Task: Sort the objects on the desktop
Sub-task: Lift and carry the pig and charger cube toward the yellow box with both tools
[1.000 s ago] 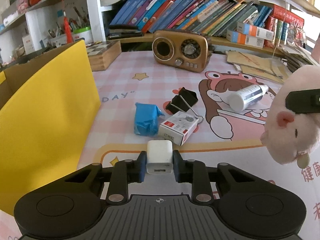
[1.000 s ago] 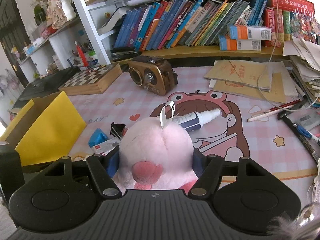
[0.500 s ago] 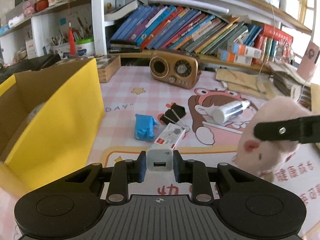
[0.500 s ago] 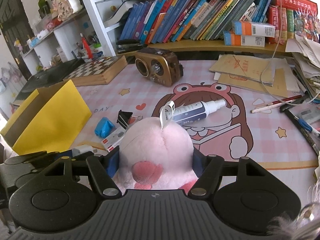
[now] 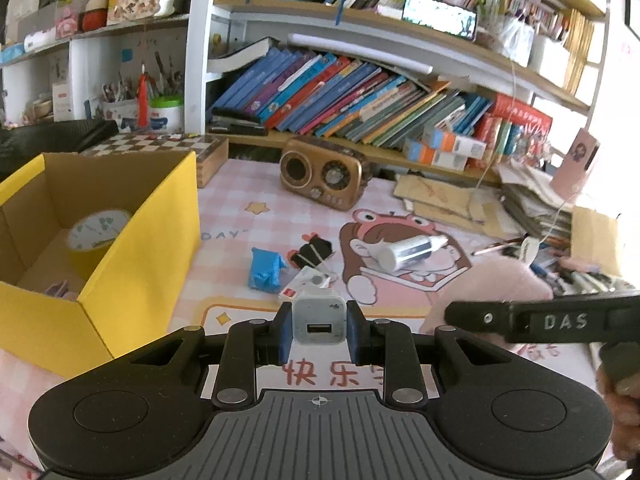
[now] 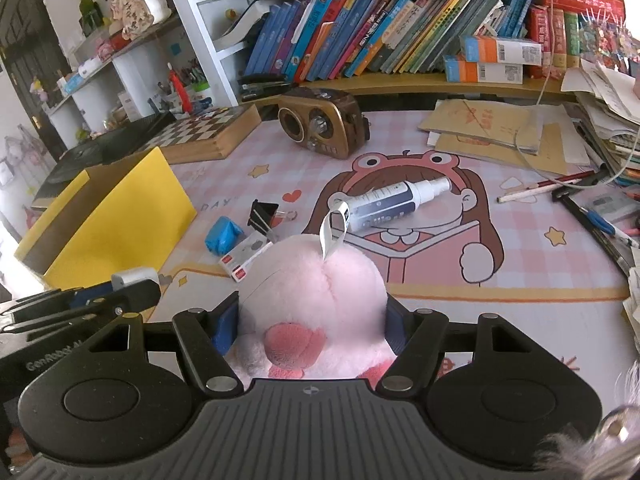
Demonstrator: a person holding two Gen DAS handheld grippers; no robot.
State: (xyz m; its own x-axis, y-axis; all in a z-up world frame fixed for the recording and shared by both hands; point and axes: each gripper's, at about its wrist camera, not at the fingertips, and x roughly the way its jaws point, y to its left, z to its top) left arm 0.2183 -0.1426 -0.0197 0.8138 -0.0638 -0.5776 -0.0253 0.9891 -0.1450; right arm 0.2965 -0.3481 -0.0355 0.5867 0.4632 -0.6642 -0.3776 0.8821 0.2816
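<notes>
My left gripper [image 5: 319,330] is shut on a white USB charger [image 5: 319,319] and holds it above the mat, right of the open yellow box [image 5: 136,248]. A clock [image 5: 96,230] lies in that box. My right gripper [image 6: 312,320] is shut on a pink plush toy [image 6: 316,280]; the toy [image 5: 492,280] and a finger of that gripper [image 5: 560,322] show at the right of the left wrist view. On the mat lie a blue packet [image 5: 264,270], a black binder clip [image 5: 314,250], a small white-and-red box [image 6: 244,254] and a spray bottle [image 6: 388,202].
A brown retro radio [image 5: 320,178] and a wooden chessboard box [image 5: 176,148] stand at the back. Bookshelves run behind them. Papers, pens and cables are piled at the right [image 6: 592,184]. The left gripper's side [image 6: 80,304] shows low left in the right wrist view.
Both grippers have risen and pulled back with their loads. The left view now looks down into the yellow box, and the clock inside has come into sight.
</notes>
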